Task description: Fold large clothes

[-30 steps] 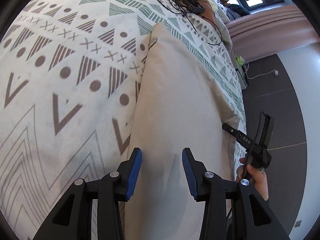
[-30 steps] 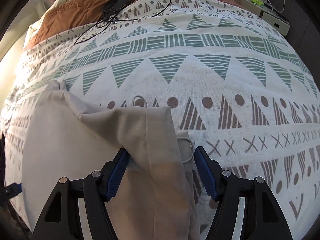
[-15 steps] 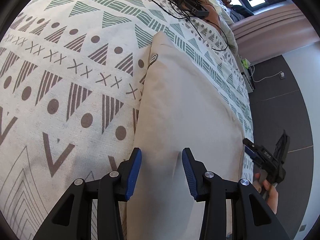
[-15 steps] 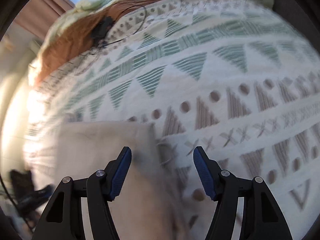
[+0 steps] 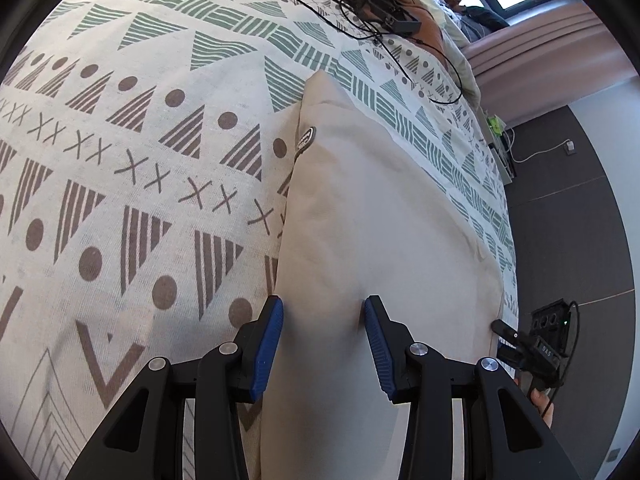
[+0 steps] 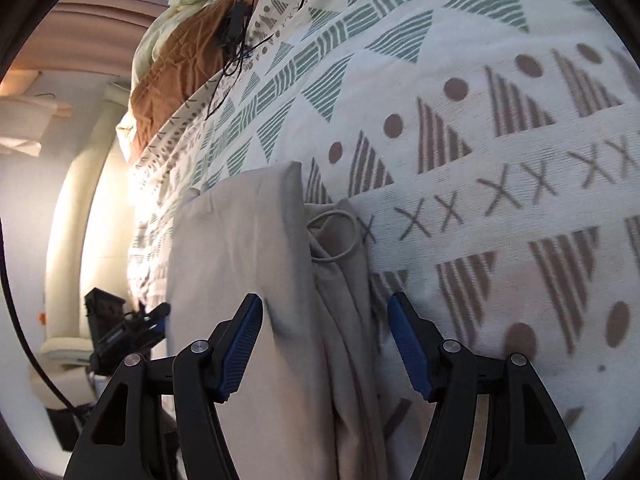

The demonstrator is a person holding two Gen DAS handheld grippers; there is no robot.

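The right claw (image 6: 324, 344) has swung round over the last second: a moment ago it faced up the bed with a fold of the beige cotton garment (image 5: 384, 248) lying between its blue pads, and now it looks along the garment's long edge, jaws standing wide with cloth below them but nothing pinched. The left claw (image 5: 323, 350) has slid sideways along the same garment, its jaws at the same half-open gap as before, straddling the near edge and not closed on it. I judge that one fold has just been laid down and both claws are lining up for the next.

The garment lies folded in a long strip on the patterned bed cover (image 5: 132, 184), near the bed's side edge.

Counted: one garment, one drawstring loop (image 6: 334, 236), one oval label (image 5: 305, 139), two claws, one black cable bundle (image 5: 380, 8) farther up the bed.
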